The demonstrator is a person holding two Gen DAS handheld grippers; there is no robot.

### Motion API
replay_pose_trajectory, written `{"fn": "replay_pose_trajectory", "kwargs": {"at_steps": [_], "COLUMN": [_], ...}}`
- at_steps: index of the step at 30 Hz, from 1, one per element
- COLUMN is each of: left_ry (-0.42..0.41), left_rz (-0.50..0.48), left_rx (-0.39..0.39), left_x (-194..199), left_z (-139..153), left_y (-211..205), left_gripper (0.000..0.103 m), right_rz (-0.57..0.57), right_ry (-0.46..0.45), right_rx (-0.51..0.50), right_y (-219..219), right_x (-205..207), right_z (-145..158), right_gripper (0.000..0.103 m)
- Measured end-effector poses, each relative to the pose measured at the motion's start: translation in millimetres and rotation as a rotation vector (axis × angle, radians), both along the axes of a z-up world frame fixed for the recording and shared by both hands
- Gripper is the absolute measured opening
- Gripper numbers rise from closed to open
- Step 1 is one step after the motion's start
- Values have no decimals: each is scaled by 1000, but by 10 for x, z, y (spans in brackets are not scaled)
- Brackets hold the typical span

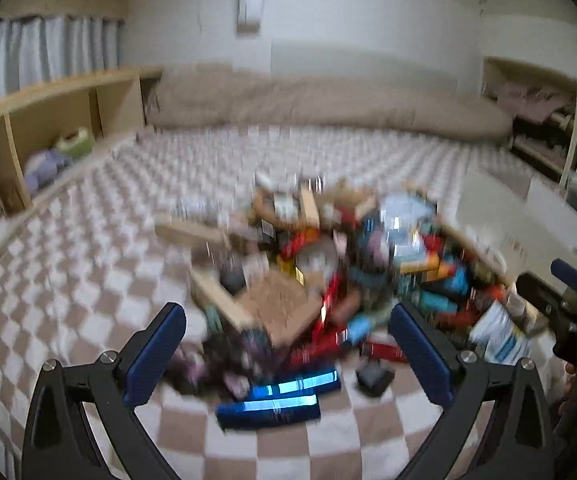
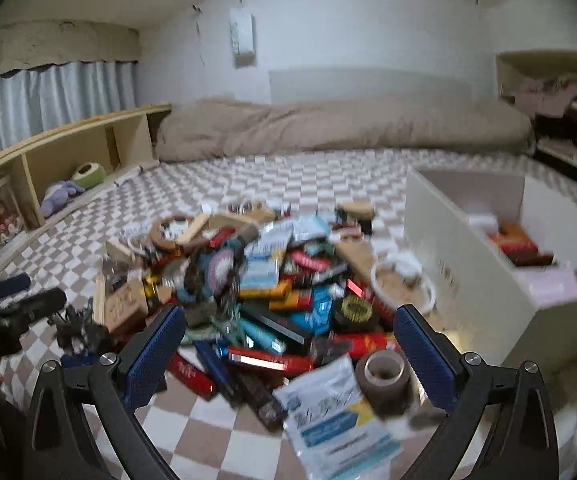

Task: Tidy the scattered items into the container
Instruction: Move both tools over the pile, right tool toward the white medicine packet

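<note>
A checked blanket [image 2: 248,420] covers the bed, a wooden shelf [image 2: 68,148] along its left. The heap of packets and boxes [image 2: 272,280] lies mid-blanket; the white container [image 2: 468,264] stands just right of it, a few things inside. Best pick one loose edge piece, such as the tape roll [image 2: 384,376]. Left gripper [image 1: 288,360] and right gripper [image 2: 288,360] hover low, jaws apart, empty.

Checkered bed cover [image 2: 328,176]: brown and white, spread beneath and ahead of the fingers. Beige duvet [image 2: 344,128]: bunched along the far wall. Wooden shelf [image 2: 68,148]: far left, holding a purple plush [image 2: 62,196] and a green plush [image 2: 88,174]. Grey-blue curtain [image 2: 48,96]: above the shelf.
</note>
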State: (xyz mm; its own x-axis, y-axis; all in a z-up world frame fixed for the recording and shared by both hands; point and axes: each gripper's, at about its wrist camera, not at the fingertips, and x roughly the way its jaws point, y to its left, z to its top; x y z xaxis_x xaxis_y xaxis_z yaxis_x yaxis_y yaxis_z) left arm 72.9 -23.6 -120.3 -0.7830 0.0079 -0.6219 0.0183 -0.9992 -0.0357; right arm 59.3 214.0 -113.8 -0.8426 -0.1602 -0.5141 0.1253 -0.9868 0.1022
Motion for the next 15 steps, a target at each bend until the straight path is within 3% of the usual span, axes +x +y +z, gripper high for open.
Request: {"fn": "replay_pose_trajectory", "kwargs": {"at_steps": [3, 8, 15], "left_ry": [-69, -169, -260], "left_rz": [20, 50, 84], "left_rx": [36, 29, 56], "left_x": [-19, -58, -91], "left_z": [-227, -545, -779], "left_y": [-8, -47, -142], "left_gripper": [103, 103, 103], "right_rz": [-14, -15, -33], "right_ry": [-70, -154, -289], "right_rx": [10, 19, -33], "right_y": [-36, -53, 14], "right_x": [-15, -16, -30], "right_z": [-155, -362, -624], "right_gripper": [103, 103, 103]}}
